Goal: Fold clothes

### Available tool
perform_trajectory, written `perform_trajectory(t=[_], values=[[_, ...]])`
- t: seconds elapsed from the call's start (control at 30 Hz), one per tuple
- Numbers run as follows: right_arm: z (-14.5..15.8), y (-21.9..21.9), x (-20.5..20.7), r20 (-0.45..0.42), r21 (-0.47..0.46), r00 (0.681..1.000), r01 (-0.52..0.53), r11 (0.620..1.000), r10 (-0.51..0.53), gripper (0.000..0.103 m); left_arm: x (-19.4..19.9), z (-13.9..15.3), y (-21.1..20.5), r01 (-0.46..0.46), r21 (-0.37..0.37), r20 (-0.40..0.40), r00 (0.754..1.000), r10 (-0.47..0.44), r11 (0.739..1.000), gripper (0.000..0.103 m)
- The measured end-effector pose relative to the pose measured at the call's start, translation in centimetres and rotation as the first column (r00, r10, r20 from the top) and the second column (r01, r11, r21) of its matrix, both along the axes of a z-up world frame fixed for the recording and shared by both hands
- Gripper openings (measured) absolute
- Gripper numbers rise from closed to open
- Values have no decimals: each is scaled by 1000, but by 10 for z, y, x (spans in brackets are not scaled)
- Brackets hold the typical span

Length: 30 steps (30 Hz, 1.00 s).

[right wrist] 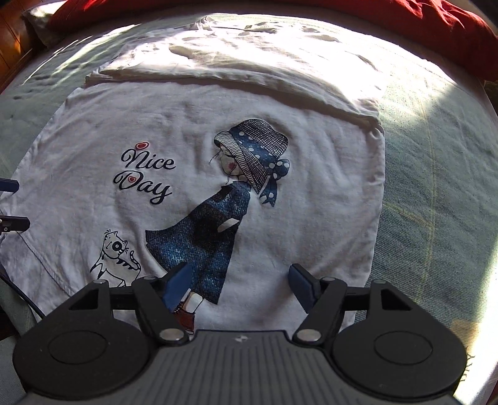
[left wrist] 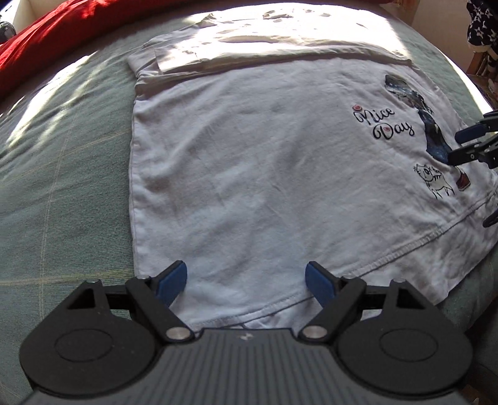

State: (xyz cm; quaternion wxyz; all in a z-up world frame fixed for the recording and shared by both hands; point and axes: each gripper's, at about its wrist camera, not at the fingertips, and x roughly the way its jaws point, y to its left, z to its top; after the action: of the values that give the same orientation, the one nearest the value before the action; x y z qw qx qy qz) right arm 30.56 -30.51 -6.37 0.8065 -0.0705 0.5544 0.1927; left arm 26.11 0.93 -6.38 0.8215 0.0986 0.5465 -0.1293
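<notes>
Both claws are held wide open with nothing between their blue pads. From the left wrist view, the left gripper [left wrist: 246, 282] is seen poised over the near hem of a white T-shirt [left wrist: 249, 162], which is spread flat, print side up, on a pale green bedcover [left wrist: 62, 162]. The hem runs just in front of and partly under the spread fingers; whether the pads touch the cloth cannot be told. The shirt's left side edge lies slightly outside the left finger. The far part of the shirt is folded over onto itself and is lit by strong sun.

From the right wrist view, the right gripper [right wrist: 238, 285] is seen above the lower part of the same shirt, over the printed figure of a girl in a blue dress [right wrist: 202, 230]. Its left pad [right wrist: 179, 285] is seen in front of the dress hem and boots of the print, its right pad over plain white cloth near the shirt's right edge. The words "Nice Day" [right wrist: 144, 174] and a small cat drawing [right wrist: 116, 260] are printed to the left of the figure. A red cloth [right wrist: 404, 18] lies beyond the shirt at the far edge of the bed.
</notes>
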Motion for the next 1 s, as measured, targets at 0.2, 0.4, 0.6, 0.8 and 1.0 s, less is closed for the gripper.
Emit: perform_trajectory(t=[0.2,0.4,0.6,0.8,1.0], values=[[11,-26,-17,28,44,1000,-3,999,2,74,-6,3,-19,37,-5,31,999,-37,999,83],[13,-20,-29,98,2,991,86,996,-85,74,-17,7,-12,158,-13,44,987,-157,987,83],[16,17,-47,96,-61,995,11,998,-5,74,-30,16,-3,292,-3,68,954,-291,956,83],[27,49,-54,128,-158,973,-174,972,195,74,-45,23,-1,445,17,99,891,-444,896,83],[28,57,-50,180,-189,948,-228,955,262,74,-48,19,-13,509,73,170,841,-514,858,83]])
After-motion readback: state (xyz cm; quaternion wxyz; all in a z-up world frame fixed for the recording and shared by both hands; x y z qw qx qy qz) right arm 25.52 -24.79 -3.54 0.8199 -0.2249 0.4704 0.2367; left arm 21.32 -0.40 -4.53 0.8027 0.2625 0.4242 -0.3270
